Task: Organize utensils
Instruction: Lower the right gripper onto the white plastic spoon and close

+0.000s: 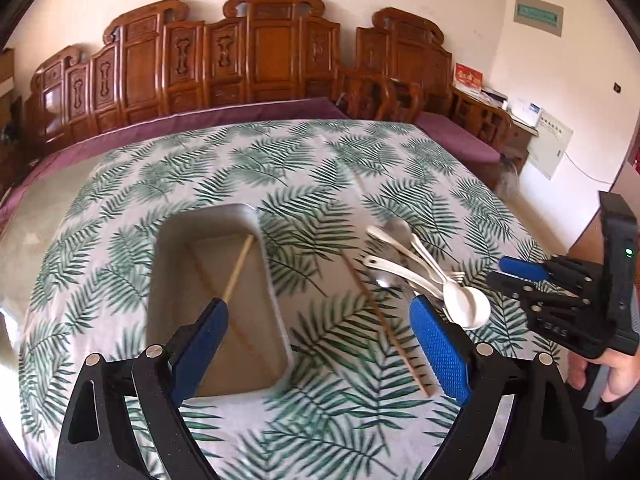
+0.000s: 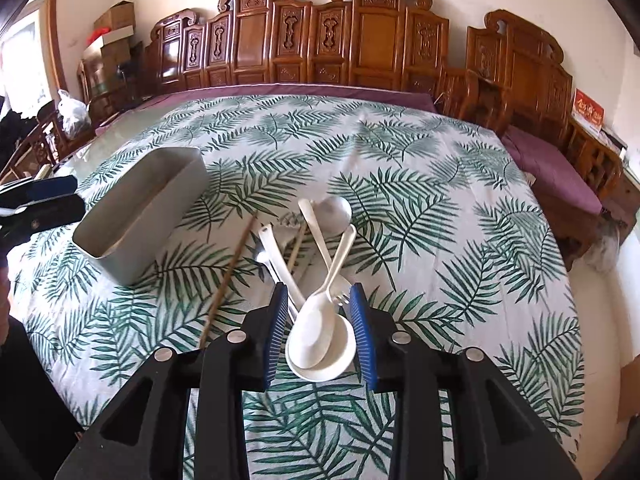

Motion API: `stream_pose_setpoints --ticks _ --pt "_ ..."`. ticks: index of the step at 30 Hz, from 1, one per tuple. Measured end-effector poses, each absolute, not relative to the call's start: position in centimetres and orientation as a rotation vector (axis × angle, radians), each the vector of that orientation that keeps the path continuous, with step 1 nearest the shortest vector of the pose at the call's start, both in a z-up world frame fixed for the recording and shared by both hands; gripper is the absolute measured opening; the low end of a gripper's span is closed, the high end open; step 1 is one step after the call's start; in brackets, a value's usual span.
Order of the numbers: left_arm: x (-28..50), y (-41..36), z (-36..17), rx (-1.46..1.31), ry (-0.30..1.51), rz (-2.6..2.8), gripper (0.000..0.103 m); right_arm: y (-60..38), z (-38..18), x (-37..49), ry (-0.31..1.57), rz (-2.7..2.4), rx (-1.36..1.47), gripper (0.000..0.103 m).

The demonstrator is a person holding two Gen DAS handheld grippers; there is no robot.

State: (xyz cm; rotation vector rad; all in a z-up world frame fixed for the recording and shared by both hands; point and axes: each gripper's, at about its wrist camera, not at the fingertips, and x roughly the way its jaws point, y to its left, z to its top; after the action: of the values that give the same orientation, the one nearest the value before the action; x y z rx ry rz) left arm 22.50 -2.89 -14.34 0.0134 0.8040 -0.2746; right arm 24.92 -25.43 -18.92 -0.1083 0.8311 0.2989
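A grey rectangular bin (image 1: 224, 216) stands on the leaf-print tablecloth with a chopstick (image 1: 239, 268) leaning inside it; the bin also shows in the right wrist view (image 2: 148, 212). My left gripper (image 1: 320, 328) is open above the bin's near right side. Another chopstick (image 1: 384, 322) lies on the cloth beside the bin, also in the right wrist view (image 2: 228, 276). A pile of white spoons (image 2: 320, 328), a metal spoon (image 2: 334, 210) and a fork lies to the right. My right gripper (image 2: 320, 316) is open, its jaws on either side of the white spoon bowls.
A carved wooden bench with purple cushions (image 2: 552, 168) runs behind and right of the table. Boxes (image 2: 114, 28) and a bag stand at the far left. The table edge drops off at the right (image 2: 592, 304).
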Motion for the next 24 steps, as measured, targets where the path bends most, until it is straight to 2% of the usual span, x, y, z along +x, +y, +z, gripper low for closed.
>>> stream_pose_setpoints --ticks 4,8,18,19,21,24 --pt "22.4 -4.5 -15.6 0.029 0.824 -0.288 0.088 -25.8 -20.8 26.6 0.87 0.3 -0.06 0.037" --pt "22.5 -5.7 -16.8 0.041 0.847 -0.308 0.088 -25.4 -22.2 27.6 0.894 0.316 -0.036 0.05" --pt "22.5 -7.9 -19.2 0.085 0.881 -0.316 0.088 -25.0 -25.0 28.6 0.969 0.317 -0.055 0.05" --pt "22.6 -8.1 -19.4 0.09 0.885 -0.313 0.088 -25.2 -24.9 28.5 0.962 0.309 -0.06 0.049" --pt "22.7 -8.2 -19.8 0.096 0.894 -0.314 0.088 -25.6 -24.7 28.4 0.956 0.306 -0.042 0.039" --pt "22.7 -8.3 -20.4 0.102 0.907 -0.313 0.088 -26.1 -24.5 28.2 0.948 0.296 -0.036 0.028"
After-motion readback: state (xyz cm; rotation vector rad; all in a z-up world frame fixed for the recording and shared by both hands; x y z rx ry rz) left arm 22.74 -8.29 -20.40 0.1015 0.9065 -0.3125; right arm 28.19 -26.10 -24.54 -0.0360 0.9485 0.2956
